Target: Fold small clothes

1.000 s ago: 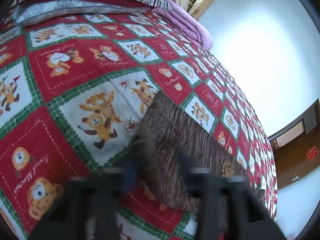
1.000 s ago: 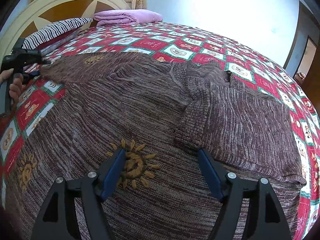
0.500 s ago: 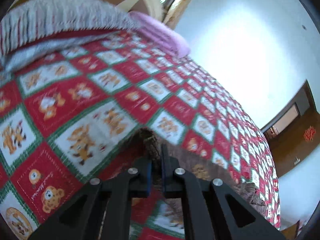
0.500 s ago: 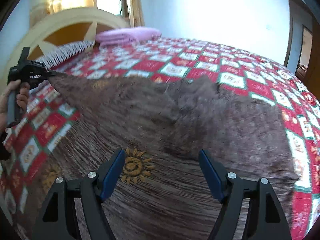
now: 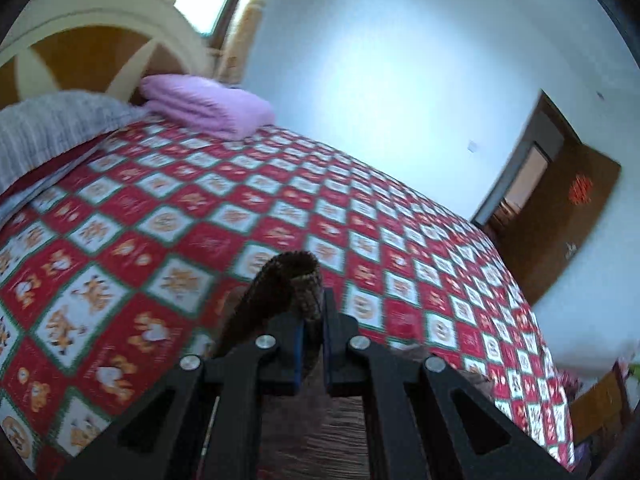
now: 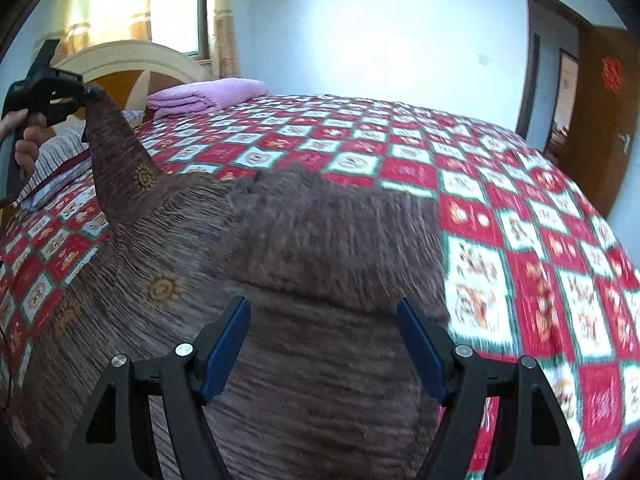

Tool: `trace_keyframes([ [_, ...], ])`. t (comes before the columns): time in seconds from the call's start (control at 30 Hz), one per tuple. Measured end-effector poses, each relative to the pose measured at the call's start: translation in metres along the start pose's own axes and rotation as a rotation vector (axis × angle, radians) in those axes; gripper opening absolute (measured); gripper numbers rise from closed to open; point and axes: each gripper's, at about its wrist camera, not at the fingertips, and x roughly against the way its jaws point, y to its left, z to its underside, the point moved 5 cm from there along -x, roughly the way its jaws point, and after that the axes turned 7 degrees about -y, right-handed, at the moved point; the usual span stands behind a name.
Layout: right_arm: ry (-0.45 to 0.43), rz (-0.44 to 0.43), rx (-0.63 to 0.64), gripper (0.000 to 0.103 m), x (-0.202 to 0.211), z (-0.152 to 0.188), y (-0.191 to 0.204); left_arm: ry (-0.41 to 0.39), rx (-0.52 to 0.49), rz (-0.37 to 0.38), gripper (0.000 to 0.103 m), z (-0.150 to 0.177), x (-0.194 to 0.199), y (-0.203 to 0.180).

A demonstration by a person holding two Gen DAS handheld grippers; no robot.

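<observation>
A brown knit sweater (image 6: 320, 240) with small orange sun patterns lies spread on the bed. My left gripper (image 5: 312, 312) is shut on the end of one sleeve (image 5: 288, 276), which curls over its fingertips. In the right wrist view the left gripper (image 6: 82, 96) is at the upper left in a person's hand (image 6: 26, 140). It holds that sleeve (image 6: 116, 160) stretched up off the bedspread. My right gripper (image 6: 324, 320) hovers open over the sweater's body, with nothing between its blue pads (image 6: 224, 344).
The bed has a red, white and green checked bedspread (image 6: 520, 240). A folded pink blanket (image 5: 204, 104) and a striped pillow (image 5: 52, 124) lie by the cream headboard (image 5: 100, 32). A brown door (image 6: 600, 120) stands open at the right wall.
My left gripper has closed on the sleeve end and risen, pulling the sleeve up off the bed. My right gripper stayed open and shifted along the sweater's body.
</observation>
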Motion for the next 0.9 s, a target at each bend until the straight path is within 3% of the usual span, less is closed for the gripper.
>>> trace_keyframes([
  [0.17, 0.006, -0.008, -0.031, 0.076, -0.003, 0.013, -0.007, 0.014, -0.147, 0.022, 0.007, 0.036, -0.016, -0.070],
  [0.33, 0.031, -0.013, -0.064, 0.076, -0.009, 0.025, -0.014, 0.081, -0.344, -0.005, 0.008, 0.116, -0.053, -0.130],
  [0.37, 0.042, -0.017, -0.073, 0.076, -0.011, 0.028, -0.016, 0.098, -0.370, -0.012, 0.010, 0.130, -0.055, -0.140],
  [0.47, 0.065, -0.038, -0.114, 0.076, -0.016, 0.032, -0.023, 0.217, -0.478, -0.015, 0.033, 0.183, -0.071, -0.165],
  [0.53, 0.071, -0.046, -0.140, 0.076, -0.018, 0.034, -0.027, 0.234, -0.536, 0.022, 0.033, 0.203, -0.063, -0.175],
  [0.63, 0.085, -0.055, -0.145, 0.076, -0.020, 0.037, -0.026, 0.175, -0.605, 0.069, 0.045, 0.200, -0.036, -0.175],
  [0.7, 0.089, -0.053, -0.136, 0.076, -0.021, 0.038, -0.024, 0.112, -0.610, 0.066, 0.065, 0.182, -0.018, -0.160],
  [0.73, 0.088, -0.053, -0.134, 0.076, -0.021, 0.038, -0.023, 0.084, -0.617, 0.052, 0.069, 0.175, -0.014, -0.154],
  [0.8, 0.082, -0.050, -0.136, 0.076, -0.019, 0.038, -0.023, 0.008, -0.671, -0.034, 0.083, 0.154, -0.008, -0.127],
  [0.9, 0.076, -0.011, -0.121, 0.076, -0.015, 0.032, -0.023, -0.045, -0.752, -0.220, 0.085, 0.132, -0.017, -0.074],
])
